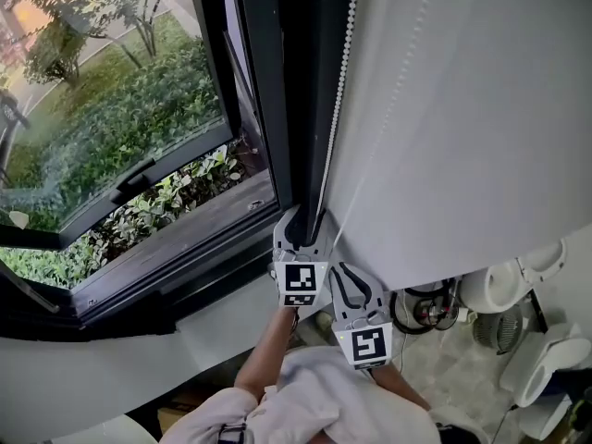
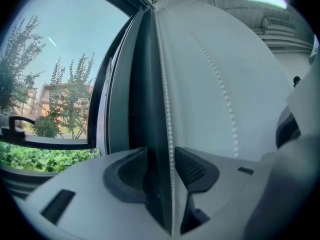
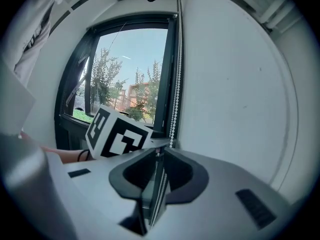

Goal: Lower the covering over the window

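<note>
Both tools are pale grey moulded plastic shells. The left tool (image 1: 303,225) is at the lower centre of the head view, and the right tool (image 1: 340,274) is just to its lower right. Each bears 1 white cube printed with black square markers: the left cube (image 1: 301,285) and the right cube (image 1: 366,345). Their pads (image 2: 192,169) are dark grey and finely ribbed. At the bottom edge is a loose, pale sleeve (image 1: 342,400). A thin dark band (image 3: 82,155) circles 1 wrist.

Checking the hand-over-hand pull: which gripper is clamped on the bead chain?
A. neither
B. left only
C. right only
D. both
C: the right gripper has its jaws pinched on the bead chain, while the left gripper has its jaws apart around it.
</note>
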`<state>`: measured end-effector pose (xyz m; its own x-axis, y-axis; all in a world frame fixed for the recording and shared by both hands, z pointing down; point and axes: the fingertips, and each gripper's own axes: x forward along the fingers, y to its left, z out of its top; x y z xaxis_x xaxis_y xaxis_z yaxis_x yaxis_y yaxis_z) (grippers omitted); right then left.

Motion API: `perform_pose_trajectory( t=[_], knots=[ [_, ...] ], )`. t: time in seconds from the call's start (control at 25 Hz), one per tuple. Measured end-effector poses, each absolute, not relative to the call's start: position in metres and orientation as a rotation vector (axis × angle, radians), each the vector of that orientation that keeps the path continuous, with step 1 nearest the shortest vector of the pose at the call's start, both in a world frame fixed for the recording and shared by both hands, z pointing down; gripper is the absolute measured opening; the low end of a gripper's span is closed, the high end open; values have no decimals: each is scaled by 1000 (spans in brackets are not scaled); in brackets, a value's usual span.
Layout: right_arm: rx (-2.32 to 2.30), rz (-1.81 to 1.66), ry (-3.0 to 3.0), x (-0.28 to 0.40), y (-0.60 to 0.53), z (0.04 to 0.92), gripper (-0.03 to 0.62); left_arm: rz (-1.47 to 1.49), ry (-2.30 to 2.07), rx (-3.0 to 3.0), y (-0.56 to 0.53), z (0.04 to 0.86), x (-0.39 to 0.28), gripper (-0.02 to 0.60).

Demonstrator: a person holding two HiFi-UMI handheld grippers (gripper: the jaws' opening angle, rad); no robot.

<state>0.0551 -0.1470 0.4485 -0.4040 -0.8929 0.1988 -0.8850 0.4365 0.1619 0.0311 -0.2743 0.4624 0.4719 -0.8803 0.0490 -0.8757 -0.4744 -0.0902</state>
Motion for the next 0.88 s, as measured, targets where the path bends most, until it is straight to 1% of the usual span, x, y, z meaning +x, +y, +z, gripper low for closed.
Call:
perform_pose_trajectory(
  t=[0.08, 0.12, 0.16, 0.28, 0.48, 0.88],
  knots=[
    [1560, -30, -2429, 57, -145, 448, 49, -140, 1626, -2619, -278, 463, 28, 176],
    [1570, -28, -2431, 58, -144, 447, 49, -141, 1648, -2602, -279, 463, 26, 159],
    [1578, -33, -2435, 59, -143, 446, 49, -142, 1663, -2588, -280, 463, 24, 118],
    [1605, -17, -2417, 64, -140, 445, 46, -125, 1648, -2611, -277, 463, 21, 95],
    [1640, -37, -2414, 67, -136, 439, 46, -101, 1551, -2704, -267, 463, 19, 17],
    [1588, -107, -2508, 51, -136, 415, 46, -96, 1441, -2789, -226, 468, 16, 14]
  ],
)
